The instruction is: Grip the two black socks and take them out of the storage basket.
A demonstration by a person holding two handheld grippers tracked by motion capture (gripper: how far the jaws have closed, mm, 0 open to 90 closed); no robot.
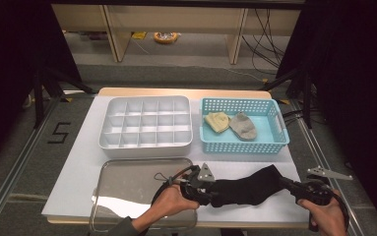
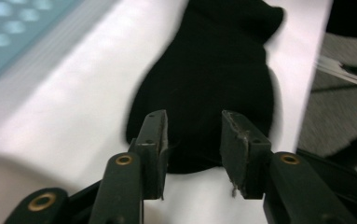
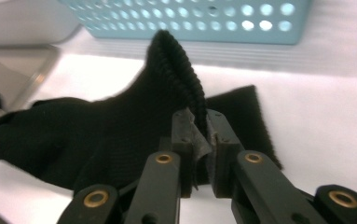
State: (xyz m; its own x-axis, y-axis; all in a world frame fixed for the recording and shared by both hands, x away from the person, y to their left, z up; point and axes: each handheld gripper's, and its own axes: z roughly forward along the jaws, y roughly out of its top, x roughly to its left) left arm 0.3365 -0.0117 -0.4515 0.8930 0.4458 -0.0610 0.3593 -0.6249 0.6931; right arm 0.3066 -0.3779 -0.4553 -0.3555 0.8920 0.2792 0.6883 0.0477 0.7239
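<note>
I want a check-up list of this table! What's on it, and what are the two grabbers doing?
Surface: white table top, flat, with a tan edge at the back.
Job's things: black sock lying stretched on the table between the grippers.
Clutter: white divided tray, compartments look bare; blue basket holding a yellow sock and a grey sock; bare metal tray at the front left.
Grippers: left gripper open, jaws astride one end of the black sock; right gripper shut on the ribbed cuff.
Cables: black cable loops over the metal tray.
Surroundings: dark curtains, grey floor, a 5 marking at the left.
</note>
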